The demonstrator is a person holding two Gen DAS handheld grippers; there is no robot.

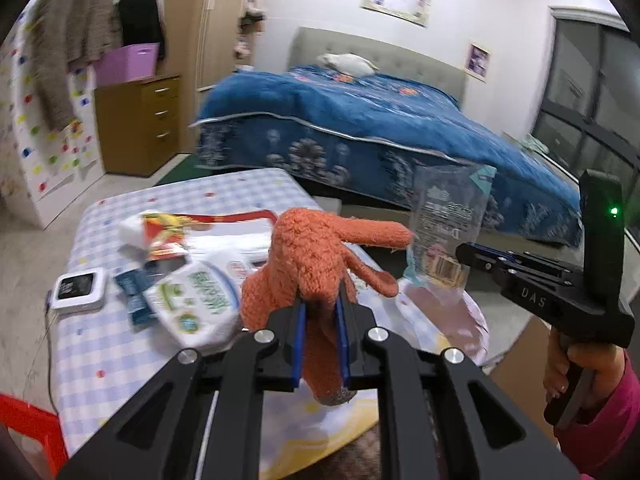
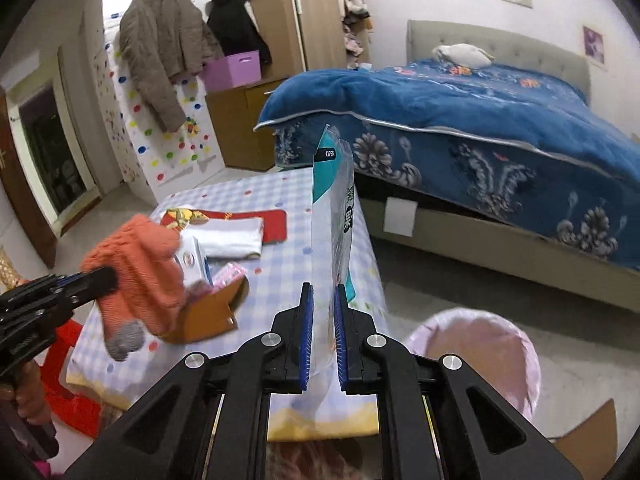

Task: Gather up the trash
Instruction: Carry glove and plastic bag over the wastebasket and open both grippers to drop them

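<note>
My left gripper (image 1: 322,312) is shut on an orange knitted glove (image 1: 316,256) and holds it above the checked table (image 1: 100,328); it also shows in the right wrist view (image 2: 140,276). My right gripper (image 2: 323,308) is shut on a clear plastic wrapper (image 2: 334,208) with teal print, held upright near the table's right edge. The wrapper (image 1: 448,220) and the right gripper (image 1: 464,254) show at the right of the left wrist view. A pink-lined trash bin (image 2: 476,356) stands on the floor below right.
On the table lie a white wet-wipes pack (image 1: 196,304), a red and white packet (image 1: 216,228), a blue sachet (image 1: 136,296), a small white device (image 1: 78,288) and a brown box (image 2: 208,312). A blue-covered bed (image 2: 480,120) stands beyond. A red stool (image 2: 68,376) is at left.
</note>
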